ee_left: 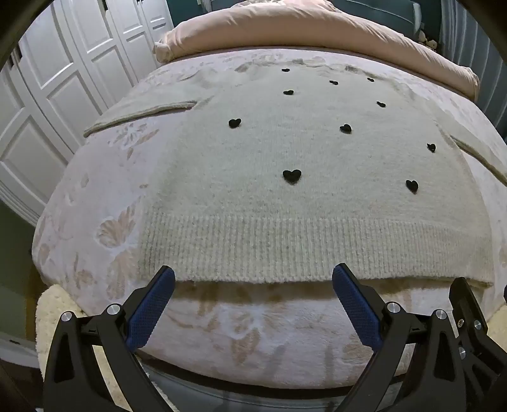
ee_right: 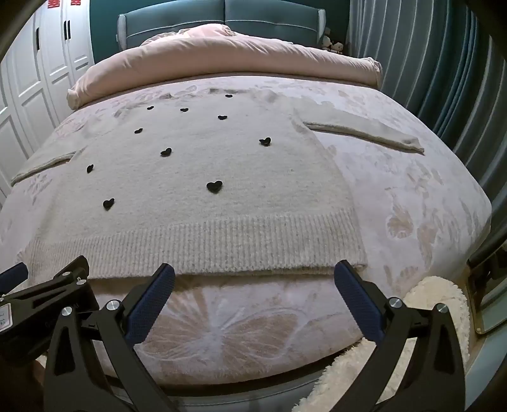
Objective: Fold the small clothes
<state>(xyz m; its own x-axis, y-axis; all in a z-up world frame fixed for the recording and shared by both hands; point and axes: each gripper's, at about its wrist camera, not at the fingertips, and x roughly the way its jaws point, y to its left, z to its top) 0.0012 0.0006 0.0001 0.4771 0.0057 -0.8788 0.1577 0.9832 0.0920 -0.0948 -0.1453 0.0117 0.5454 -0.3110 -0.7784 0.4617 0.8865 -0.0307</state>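
Note:
A cream knitted sweater (ee_left: 285, 202) with small black hearts lies flat and face up on the bed, sleeves spread out to both sides; it also shows in the right wrist view (ee_right: 196, 209). Its ribbed hem (ee_left: 285, 250) runs along the near edge of the bed. My left gripper (ee_left: 253, 279) is open and empty, its blue pads just in front of the hem's left half. My right gripper (ee_right: 254, 275) is open and empty, just in front of the hem's right half (ee_right: 253, 247). Each gripper's black frame shows at the edge of the other's view.
The bed (ee_left: 253, 332) has a pale flowered cover. A rolled pink duvet (ee_right: 221, 63) lies at the far end before a teal headboard (ee_right: 221, 16). White wardrobe doors (ee_left: 47, 95) stand left, curtains (ee_right: 427, 63) right. A fluffy cream rug (ee_right: 437, 304) lies by the bed.

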